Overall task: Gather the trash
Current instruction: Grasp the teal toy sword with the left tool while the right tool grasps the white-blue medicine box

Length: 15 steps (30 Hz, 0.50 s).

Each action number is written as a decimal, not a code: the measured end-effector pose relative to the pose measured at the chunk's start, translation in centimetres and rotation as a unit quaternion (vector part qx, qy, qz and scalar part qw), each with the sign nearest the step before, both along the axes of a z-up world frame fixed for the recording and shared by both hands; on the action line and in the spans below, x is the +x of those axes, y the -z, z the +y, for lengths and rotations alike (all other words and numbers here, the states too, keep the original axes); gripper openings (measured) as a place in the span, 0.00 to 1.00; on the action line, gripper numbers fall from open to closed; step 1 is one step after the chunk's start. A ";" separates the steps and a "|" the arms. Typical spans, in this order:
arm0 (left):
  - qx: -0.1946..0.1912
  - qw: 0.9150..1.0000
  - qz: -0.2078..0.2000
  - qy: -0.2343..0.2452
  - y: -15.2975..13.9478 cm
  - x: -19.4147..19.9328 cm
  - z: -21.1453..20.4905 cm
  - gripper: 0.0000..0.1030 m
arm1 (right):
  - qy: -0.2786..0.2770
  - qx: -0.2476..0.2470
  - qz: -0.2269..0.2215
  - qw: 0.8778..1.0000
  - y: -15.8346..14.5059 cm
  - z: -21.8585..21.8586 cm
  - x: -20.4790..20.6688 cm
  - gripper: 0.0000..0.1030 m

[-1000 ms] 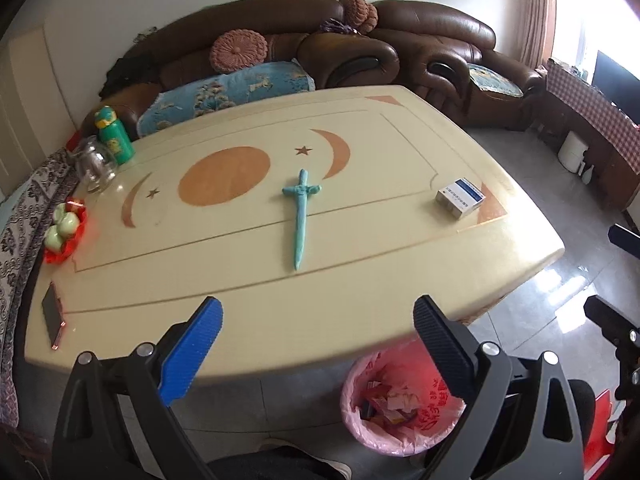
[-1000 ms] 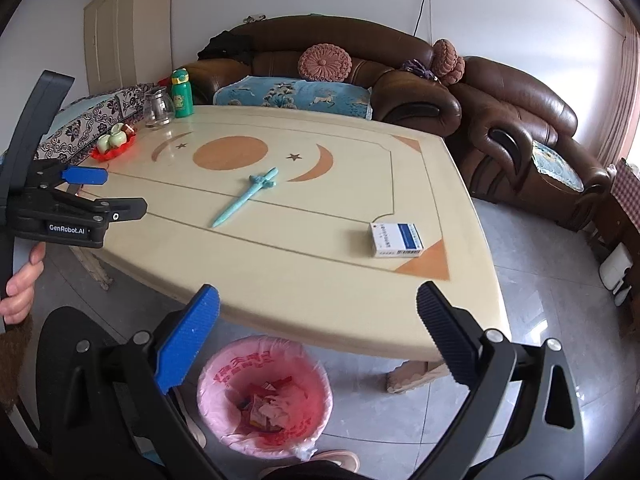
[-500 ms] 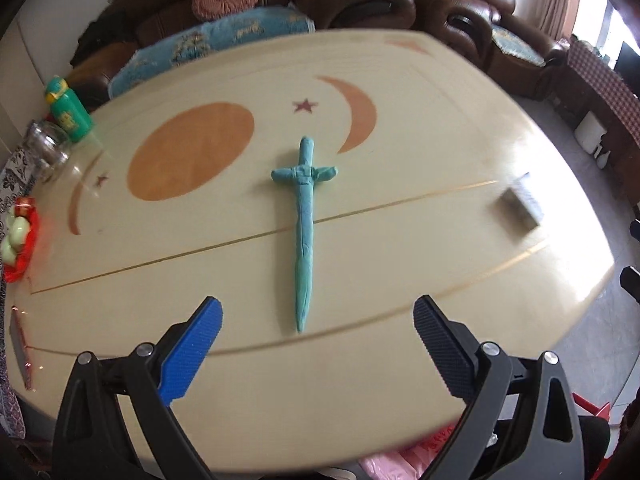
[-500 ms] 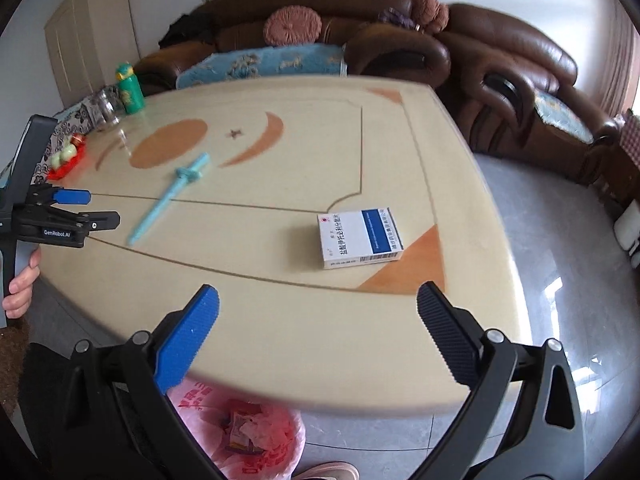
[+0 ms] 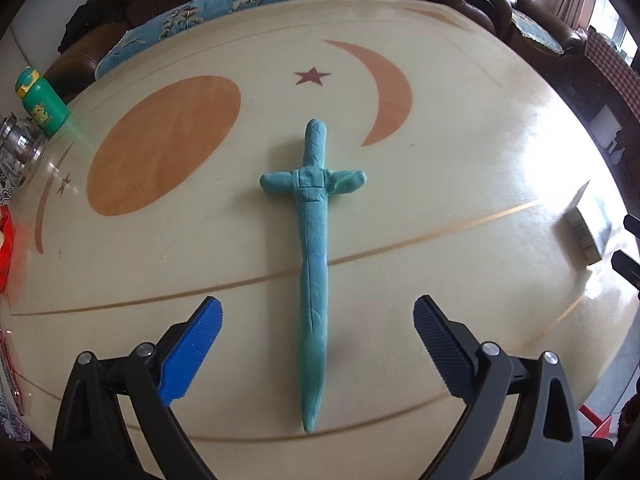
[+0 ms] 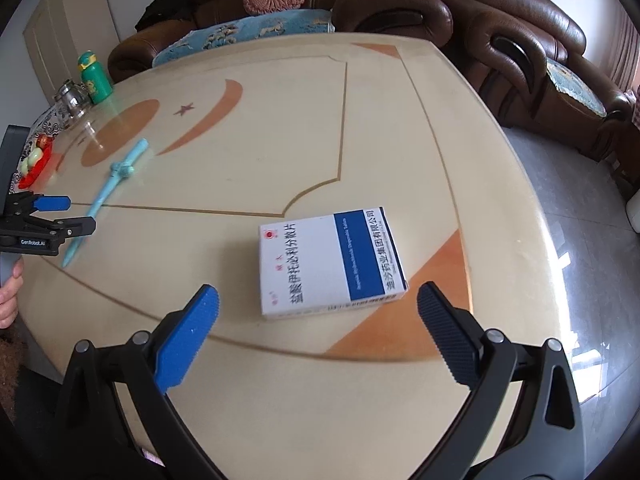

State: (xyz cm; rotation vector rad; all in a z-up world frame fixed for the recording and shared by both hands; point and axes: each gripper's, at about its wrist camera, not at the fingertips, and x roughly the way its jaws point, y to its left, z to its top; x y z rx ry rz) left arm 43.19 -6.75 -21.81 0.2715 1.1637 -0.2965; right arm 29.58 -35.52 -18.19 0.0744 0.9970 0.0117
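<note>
Teal clay sword [image 5: 314, 264] lies between the left gripper [image 5: 316, 344]'s wide-open fingers [image 5: 192, 344] (empty, like the right gripper [image 6: 318, 340]'s, spread before the medicine box [image 6: 330, 260]).

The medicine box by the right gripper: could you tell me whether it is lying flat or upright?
Lying flat: the medicine box rests broad face up on the table.

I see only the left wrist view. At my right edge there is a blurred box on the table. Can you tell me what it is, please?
Observer: It is a white and blue medicine box, lying flat with its printed face up.
Operator: Where is the right hand-held gripper?
Observer: The right hand-held gripper is open and lined up with the box, whose near edge shows between its fingertips.
Operator: Can you see the left hand-held gripper from there?
Observer: Yes, the left hand-held gripper shows side-on at the picture's left edge, with a hand at its handle.
</note>
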 end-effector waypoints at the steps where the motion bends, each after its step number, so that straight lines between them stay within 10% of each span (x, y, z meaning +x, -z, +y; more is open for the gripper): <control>1: 0.002 1.000 0.002 -0.001 0.3 0.3 0.0 0.91 | 0.000 0.000 0.001 1.000 0.2 -0.1 0.2 0.94; 15: -0.003 1.000 0.015 -0.007 1.5 2.6 0.2 0.91 | 0.005 -0.008 0.015 1.000 2.4 -0.2 2.2 0.94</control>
